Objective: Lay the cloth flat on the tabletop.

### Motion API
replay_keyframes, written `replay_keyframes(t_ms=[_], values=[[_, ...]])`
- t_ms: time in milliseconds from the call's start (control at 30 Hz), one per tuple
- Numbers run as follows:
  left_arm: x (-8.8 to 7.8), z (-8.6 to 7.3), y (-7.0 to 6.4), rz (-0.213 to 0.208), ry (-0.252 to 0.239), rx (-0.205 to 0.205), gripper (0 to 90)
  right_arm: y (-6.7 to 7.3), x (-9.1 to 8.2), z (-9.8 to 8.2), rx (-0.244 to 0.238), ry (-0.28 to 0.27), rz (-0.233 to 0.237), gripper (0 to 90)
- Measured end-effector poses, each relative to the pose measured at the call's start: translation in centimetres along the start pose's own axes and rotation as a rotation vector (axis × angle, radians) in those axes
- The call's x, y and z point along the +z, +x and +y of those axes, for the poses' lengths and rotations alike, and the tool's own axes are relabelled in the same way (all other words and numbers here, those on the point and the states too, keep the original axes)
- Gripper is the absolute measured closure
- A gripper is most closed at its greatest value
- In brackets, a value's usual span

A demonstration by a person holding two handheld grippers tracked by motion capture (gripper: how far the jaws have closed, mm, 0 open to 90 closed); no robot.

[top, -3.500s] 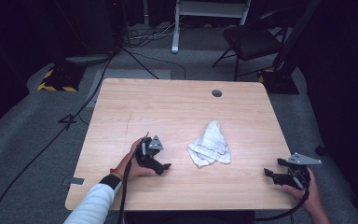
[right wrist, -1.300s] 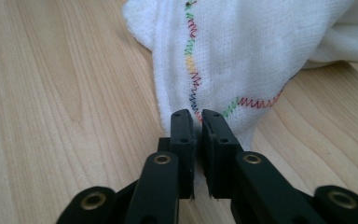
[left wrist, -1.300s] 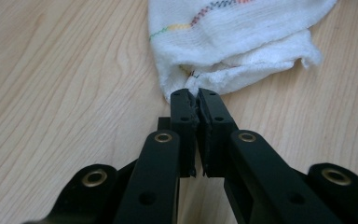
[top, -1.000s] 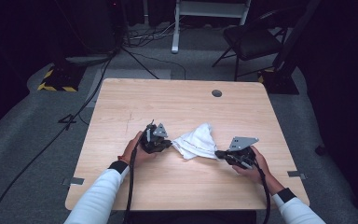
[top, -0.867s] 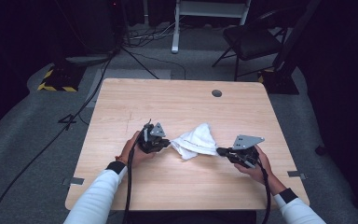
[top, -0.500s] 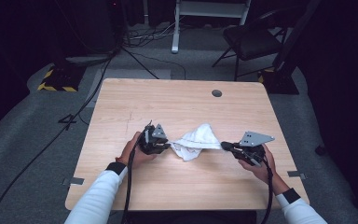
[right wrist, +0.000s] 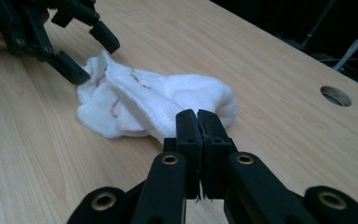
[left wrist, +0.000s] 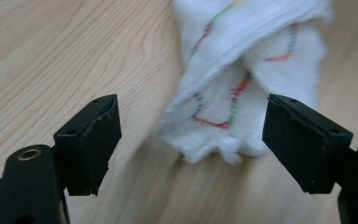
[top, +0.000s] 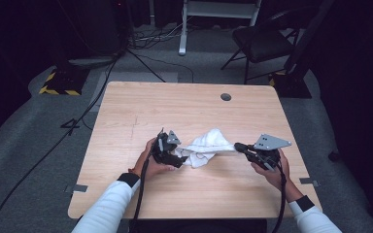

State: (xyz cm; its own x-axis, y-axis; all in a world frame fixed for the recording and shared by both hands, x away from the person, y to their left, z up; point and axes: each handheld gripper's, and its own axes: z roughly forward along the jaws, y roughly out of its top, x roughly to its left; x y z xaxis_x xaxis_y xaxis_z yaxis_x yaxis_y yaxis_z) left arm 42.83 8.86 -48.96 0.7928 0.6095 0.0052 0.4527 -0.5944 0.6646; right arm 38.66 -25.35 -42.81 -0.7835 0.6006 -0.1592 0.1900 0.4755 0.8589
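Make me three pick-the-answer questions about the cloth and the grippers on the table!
1. Where does the crumpled white cloth with coloured stitching lie?
A on the chair
B between both grippers
C on the floor

2. How many holes show in the light wooden table?
A one
B three
C five

3. How are the left hand-held gripper's jaws?
A clamped shut
B broken off
C open

Answers: 1 B, the cloth lies on the table between the left one and the right hand-held gripper. 2 A, one round hole near the far edge. 3 C, jaws apart, just opened, cloth edge between them unpressed.
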Motion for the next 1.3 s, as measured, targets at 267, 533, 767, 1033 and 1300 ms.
replay_keyframes(t_ms=[267,533,767,1033,1300], values=[[0.9,0.3,1.3,-0.035,0.001,-0.035,33.3,-0.8,-1.1,0.2,0.022,-0.046,-0.037,88.0],[-1.6,0.6,1.5,-0.025,-0.075,0.054,83.2,-1.4,-2.3,0.5,0.033,-0.084,-0.073,88.1],[-6.5,1.7,1.7,-0.021,-0.23,0.068,86.7,-1.7,-3.9,1.2,0.035,-0.132,-0.089,88.2],[-9.7,2.4,0.3,0.007,-0.288,0.121,87.0,-1.0,-5.4,2.4,0.025,-0.175,-0.088,88.2],[-14.3,2.9,-1.4,0.016,-0.37,0.167,87.0,0.6,-8.0,3.6,0.017,-0.22,-0.063,88.2]])
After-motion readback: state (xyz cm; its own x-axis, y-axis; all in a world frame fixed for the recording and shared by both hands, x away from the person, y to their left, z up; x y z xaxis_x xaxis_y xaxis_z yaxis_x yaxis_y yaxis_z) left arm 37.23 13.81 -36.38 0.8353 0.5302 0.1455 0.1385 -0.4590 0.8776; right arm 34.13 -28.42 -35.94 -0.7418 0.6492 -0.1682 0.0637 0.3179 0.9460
